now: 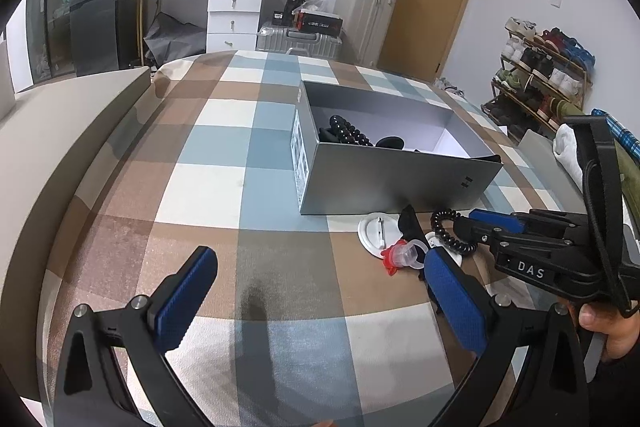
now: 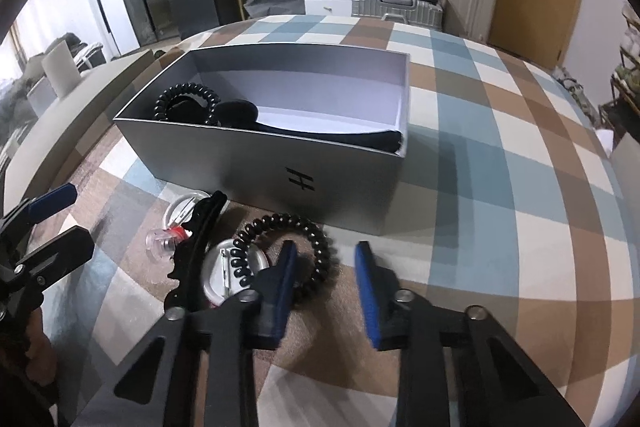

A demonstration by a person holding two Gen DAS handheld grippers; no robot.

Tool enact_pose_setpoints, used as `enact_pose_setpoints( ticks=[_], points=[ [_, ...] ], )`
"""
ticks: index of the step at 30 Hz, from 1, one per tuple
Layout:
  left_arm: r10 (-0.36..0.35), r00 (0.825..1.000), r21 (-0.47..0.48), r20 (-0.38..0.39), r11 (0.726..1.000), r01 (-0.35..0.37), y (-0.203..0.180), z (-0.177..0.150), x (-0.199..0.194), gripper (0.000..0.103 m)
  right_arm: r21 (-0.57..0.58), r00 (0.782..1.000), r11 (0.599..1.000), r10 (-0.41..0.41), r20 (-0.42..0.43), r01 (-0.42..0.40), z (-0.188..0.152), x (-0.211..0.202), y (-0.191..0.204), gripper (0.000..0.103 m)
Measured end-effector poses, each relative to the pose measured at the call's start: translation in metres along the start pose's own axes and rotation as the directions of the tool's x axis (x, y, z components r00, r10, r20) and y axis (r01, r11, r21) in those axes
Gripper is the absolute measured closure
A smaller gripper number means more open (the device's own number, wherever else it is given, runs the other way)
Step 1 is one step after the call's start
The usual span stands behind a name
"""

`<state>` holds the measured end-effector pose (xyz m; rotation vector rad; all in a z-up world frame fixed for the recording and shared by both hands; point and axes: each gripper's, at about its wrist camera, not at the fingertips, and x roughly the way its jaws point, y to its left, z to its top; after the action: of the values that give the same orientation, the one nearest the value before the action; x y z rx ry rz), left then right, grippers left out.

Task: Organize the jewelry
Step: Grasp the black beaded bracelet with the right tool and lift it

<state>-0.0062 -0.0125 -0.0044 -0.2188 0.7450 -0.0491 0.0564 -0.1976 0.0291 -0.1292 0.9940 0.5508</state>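
The right tongs [image 2: 326, 267] straddle one side of the black spiral coil bracelet [image 2: 280, 255] on the checked bedspread [image 2: 500, 167], pads not yet pressing it, just before the open grey cardboard box [image 2: 260, 163]. The left tongs [image 1: 316, 299] hang wide open, empty.

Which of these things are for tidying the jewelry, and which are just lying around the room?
For the job:
grey box
black coil bracelet on the bed
black hair claw
white round badge
red and clear trinket

Just lying about:
suitcases
shoe rack
white dresser
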Motion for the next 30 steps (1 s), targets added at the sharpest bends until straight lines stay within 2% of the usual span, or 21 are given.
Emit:
enact_pose_setpoints(
  ticks=[1, 2, 9, 15, 19, 30],
  points=[
    [-0.001, 1.000, 0.000, -0.001, 1.000, 0.001, 0.000, 0.000, 0.000, 0.002, -0.011, 1.000, 1.000, -0.006, 0.001, 0.006, 0.000, 0.000, 0.002, 0.085],
    [0.002, 1.000, 0.000, -0.003, 1.000, -0.002, 0.000, 0.000, 0.000, 0.002, -0.022, 1.000, 1.000, -0.014, 0.003, 0.014, 0.000, 0.001, 0.004, 0.093],
    [0.002, 1.000, -0.009, -0.011, 1.000, -0.003, 0.001, -0.001, 0.000, 0.002, -0.048, 1.000, 0.999, -0.007, 0.026, 0.009, -0.007, -0.003, 0.007, 0.095],
    [0.007, 1.000, -0.001, -0.018, 1.000, -0.007, -0.001, -0.001, 0.002, 0.002, -0.032, 0.995, 0.999, 0.024, 0.096, -0.021, -0.012, -0.025, 0.002, 0.095],
    [0.012, 1.000, 0.013, -0.022, 1.000, -0.012, -0.004, -0.001, 0.003, 0.002, -0.017, 0.989, 0.998, 0.064, 0.130, -0.062, -0.011, -0.037, -0.005, 0.095],
    [0.007, 1.000, 0.031, -0.020, 0.999, -0.007, -0.007, -0.002, 0.001, 0.002, 0.044, 0.970, 0.992, 0.103, 0.219, -0.115, -0.009, -0.057, -0.019, 0.094]
  ],
)
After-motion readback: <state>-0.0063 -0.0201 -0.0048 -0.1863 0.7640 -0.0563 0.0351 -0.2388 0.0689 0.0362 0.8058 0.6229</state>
